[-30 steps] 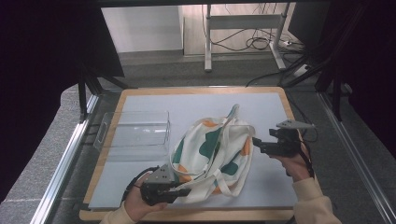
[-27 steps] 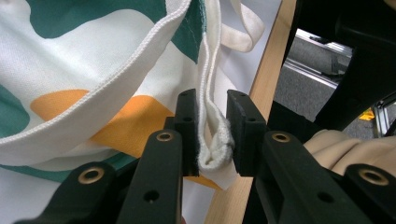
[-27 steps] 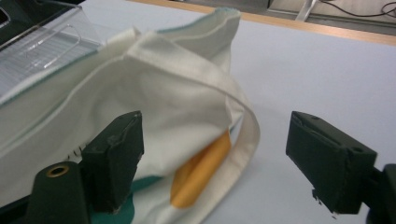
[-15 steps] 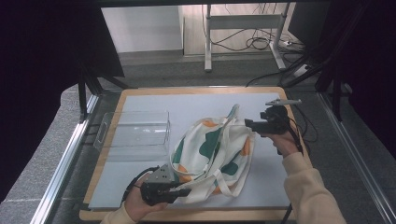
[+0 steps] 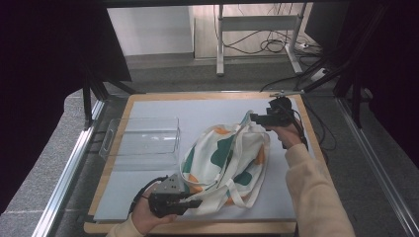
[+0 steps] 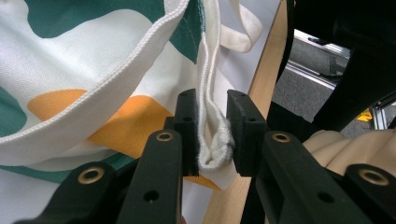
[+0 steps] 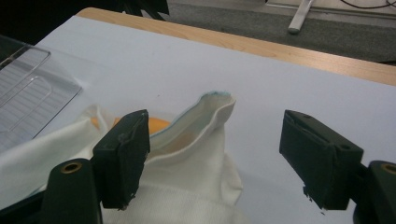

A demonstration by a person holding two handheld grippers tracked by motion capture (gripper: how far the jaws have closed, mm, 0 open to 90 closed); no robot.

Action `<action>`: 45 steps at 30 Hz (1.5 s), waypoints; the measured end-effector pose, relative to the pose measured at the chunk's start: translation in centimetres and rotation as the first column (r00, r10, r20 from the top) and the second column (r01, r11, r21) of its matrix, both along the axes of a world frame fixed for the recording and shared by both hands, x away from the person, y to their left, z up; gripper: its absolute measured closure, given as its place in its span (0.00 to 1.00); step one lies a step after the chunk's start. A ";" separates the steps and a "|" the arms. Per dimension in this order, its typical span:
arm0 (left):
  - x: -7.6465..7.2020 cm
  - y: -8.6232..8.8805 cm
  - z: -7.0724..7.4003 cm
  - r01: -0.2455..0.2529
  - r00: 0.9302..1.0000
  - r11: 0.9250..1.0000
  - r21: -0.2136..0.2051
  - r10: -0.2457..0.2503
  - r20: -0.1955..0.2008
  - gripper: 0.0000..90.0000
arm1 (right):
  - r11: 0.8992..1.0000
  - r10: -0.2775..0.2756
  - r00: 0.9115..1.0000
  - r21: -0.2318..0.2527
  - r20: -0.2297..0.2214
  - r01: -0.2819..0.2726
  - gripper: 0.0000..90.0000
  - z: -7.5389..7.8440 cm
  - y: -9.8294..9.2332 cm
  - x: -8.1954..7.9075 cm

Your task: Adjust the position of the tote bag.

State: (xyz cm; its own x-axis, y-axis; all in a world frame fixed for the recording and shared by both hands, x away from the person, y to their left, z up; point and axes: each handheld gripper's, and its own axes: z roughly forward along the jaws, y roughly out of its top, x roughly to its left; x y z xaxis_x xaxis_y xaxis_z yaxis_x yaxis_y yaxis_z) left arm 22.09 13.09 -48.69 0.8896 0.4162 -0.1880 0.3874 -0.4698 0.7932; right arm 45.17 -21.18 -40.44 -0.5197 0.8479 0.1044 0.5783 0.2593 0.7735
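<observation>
A wooden-edged table [image 5: 129,106] with a pale blue-grey mat [image 5: 207,111] on it carries everything here, and the cloth tote bag [image 5: 225,163] lying near the middle of that mat serves as the landmark. The bag is white with green and orange patches, lies flat and rumpled, and its near edge comes close to the front rim of the table; one corner of it stands up in a peak at its far end. To the left of the bag, just beside it, sits a clear plastic bin [image 5: 143,143], open at the top. At the near left corner of the bag is the left gripper [image 5: 190,202], held low in the person's hand; in the left gripper view its jaws stand narrow, pinched on a folded white hem or strap of the bag [image 6: 212,140], with the cloth bunched between the pads. At the far right end of the bag, beside the raised peak, the right gripper [image 5: 254,117] is held above the mat by a hand in a pale peach sleeve [image 5: 316,192]. In the right gripper view its jaws stand wide apart; the upturned corner of the bag [image 7: 212,105] lies ahead of them and between their lines, and neither pad touches the cloth.
</observation>
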 end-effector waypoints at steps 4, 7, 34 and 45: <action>0.0 0.0 0.0 0.003 1.000 1.000 0.000 -0.003 0.000 0.84 | 1.000 -0.010 1.000 -0.003 -0.020 0.010 0.26 -0.2 0.5 1.0; 0.0 0.0 -0.1 0.001 1.000 1.000 -0.001 -0.001 -0.003 0.84 | 1.000 -0.012 1.000 -0.009 -0.026 0.011 0.26 -0.1 0.9 1.5; -0.1 0.0 -0.2 -0.003 1.000 1.000 0.002 0.003 0.003 0.84 | 0.999 -0.035 0.978 -0.046 -0.204 0.027 0.47 -2.5 3.6 3.9; -0.2 0.0 -0.1 -0.008 1.000 1.000 0.004 0.008 0.012 0.84 | 0.993 0.014 0.980 -0.113 -0.197 -0.037 0.88 -2.8 3.6 3.3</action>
